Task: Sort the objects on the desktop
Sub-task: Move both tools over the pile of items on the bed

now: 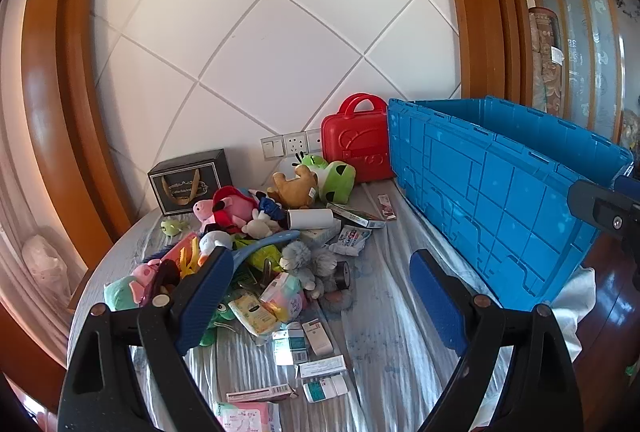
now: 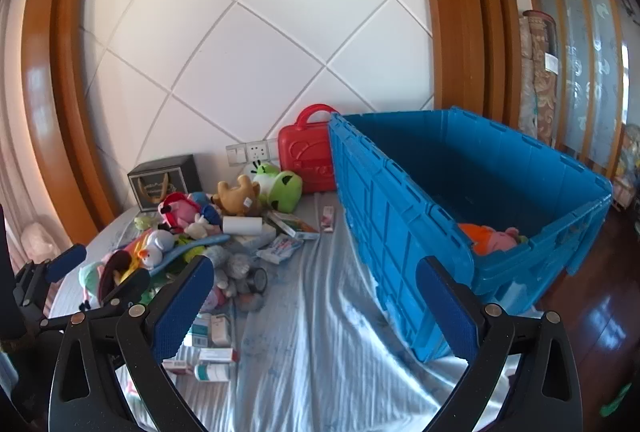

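A heap of plush toys (image 1: 256,208) and small medicine boxes (image 1: 316,338) lies on the cloth-covered table (image 1: 384,312); the heap also shows in the right wrist view (image 2: 192,228). A big blue crate (image 1: 496,192) stands at the right; in the right wrist view (image 2: 400,224) it holds an orange and pink plush toy (image 2: 492,238). My left gripper (image 1: 320,292) is open and empty above the table's near side. My right gripper (image 2: 316,308) is open and empty, just left of the crate's near corner. The left gripper's fingers (image 2: 66,264) show at the left of the right wrist view.
A red plastic case (image 1: 358,144) stands against the wall behind the heap. A black gift box (image 1: 190,184) stands at the back left. Wall sockets (image 1: 290,144) sit above the table. Wooden floor (image 2: 592,312) lies to the right of the crate.
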Available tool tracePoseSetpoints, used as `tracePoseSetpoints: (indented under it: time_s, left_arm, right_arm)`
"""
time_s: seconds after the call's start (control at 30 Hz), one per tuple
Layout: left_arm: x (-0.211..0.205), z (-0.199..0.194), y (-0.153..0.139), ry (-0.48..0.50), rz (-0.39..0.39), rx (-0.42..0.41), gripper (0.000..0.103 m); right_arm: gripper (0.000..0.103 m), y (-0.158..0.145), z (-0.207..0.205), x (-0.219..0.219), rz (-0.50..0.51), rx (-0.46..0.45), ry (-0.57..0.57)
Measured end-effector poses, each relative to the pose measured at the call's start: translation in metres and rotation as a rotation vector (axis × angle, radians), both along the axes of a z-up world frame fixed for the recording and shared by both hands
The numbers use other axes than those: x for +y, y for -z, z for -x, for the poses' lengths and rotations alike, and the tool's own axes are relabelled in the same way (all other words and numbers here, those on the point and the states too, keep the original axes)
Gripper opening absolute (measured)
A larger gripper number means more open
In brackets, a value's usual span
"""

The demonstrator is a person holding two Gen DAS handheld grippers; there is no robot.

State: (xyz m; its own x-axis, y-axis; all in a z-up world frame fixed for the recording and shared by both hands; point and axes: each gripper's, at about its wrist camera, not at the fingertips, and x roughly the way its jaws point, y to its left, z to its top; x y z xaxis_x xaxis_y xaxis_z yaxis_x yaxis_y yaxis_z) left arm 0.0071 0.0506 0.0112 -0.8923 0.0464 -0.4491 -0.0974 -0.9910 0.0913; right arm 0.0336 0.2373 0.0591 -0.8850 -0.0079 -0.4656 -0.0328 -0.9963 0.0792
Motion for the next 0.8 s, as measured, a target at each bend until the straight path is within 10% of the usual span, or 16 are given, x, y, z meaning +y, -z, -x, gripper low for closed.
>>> tracePoseSetpoints:
  time_s: [0.8]
  left_arm:
    - [0.005, 0.004, 0.014, 0.004, -0.002, -0.01, 0.091]
  right_arm:
    - [0.103, 0.009, 0.004, 0.011, 0.002, 0.004, 0.023]
